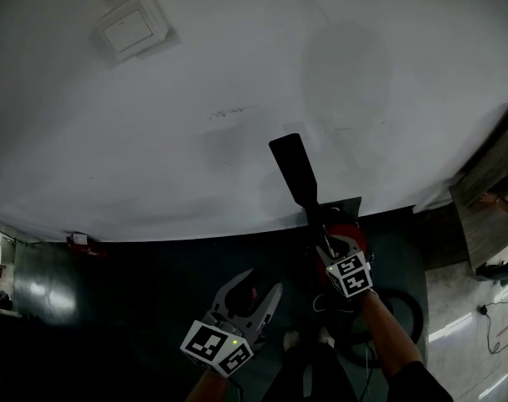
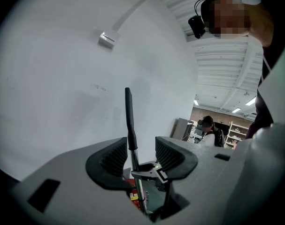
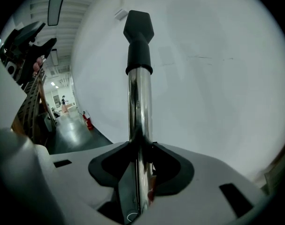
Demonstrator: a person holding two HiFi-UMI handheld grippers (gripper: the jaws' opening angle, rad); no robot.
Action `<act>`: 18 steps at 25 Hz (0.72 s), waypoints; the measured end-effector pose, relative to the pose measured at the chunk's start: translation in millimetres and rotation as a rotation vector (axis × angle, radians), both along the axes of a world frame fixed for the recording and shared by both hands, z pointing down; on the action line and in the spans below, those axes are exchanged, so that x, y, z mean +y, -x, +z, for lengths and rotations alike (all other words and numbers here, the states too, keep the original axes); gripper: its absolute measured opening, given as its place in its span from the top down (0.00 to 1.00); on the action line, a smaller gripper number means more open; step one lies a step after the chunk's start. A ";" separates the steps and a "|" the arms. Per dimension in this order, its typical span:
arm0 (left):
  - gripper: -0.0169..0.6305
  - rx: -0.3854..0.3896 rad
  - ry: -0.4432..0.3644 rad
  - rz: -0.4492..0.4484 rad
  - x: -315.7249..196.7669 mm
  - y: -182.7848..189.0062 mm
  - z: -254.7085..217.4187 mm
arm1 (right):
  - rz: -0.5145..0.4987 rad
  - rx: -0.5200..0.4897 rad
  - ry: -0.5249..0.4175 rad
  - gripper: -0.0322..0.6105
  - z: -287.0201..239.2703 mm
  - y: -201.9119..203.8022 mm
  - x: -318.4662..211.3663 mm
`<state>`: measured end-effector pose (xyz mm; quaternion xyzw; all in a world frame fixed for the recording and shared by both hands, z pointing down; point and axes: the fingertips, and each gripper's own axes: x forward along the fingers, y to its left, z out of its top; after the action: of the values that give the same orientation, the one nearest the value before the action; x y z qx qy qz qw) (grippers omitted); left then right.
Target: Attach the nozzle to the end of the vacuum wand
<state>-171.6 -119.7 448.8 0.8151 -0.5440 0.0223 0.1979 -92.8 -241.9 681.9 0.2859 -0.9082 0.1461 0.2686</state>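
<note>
The chrome vacuum wand (image 3: 138, 107) rises straight up between the jaws of my right gripper (image 3: 141, 148), which is shut on it. A black flat nozzle (image 3: 138, 34) sits on the wand's top end. In the head view the nozzle (image 1: 294, 170) stands out against the white wall above my right gripper (image 1: 326, 243). The vacuum's red body (image 1: 347, 234) lies just behind that gripper. My left gripper (image 1: 258, 288) hangs lower left of the wand, apart from it. Its jaws (image 2: 137, 156) stand open with nothing between them; the wand (image 2: 129, 125) shows beyond the gap.
A white wall with a switch box (image 1: 135, 28) fills the space ahead. The floor is dark, with a black hose (image 1: 407, 306) by my right forearm and a red extinguisher (image 1: 79, 243) at the wall's foot. A person (image 2: 209, 129) stands far off by shelves.
</note>
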 end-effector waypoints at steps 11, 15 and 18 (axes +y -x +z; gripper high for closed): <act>0.68 -0.013 0.056 -0.064 17.9 30.0 18.5 | -0.016 -0.011 -0.010 0.71 20.6 30.4 -22.7; 0.68 -0.011 0.070 -0.079 21.0 36.9 23.6 | -0.018 -0.006 -0.005 0.71 21.5 31.6 -24.1; 0.68 -0.008 0.073 -0.082 21.3 38.6 25.9 | -0.017 -0.011 -0.011 0.71 21.2 32.7 -25.5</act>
<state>-210.2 -98.4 474.6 0.7842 -0.5766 0.0373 0.2263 -125.5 -267.3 703.0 0.2789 -0.9129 0.1401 0.2632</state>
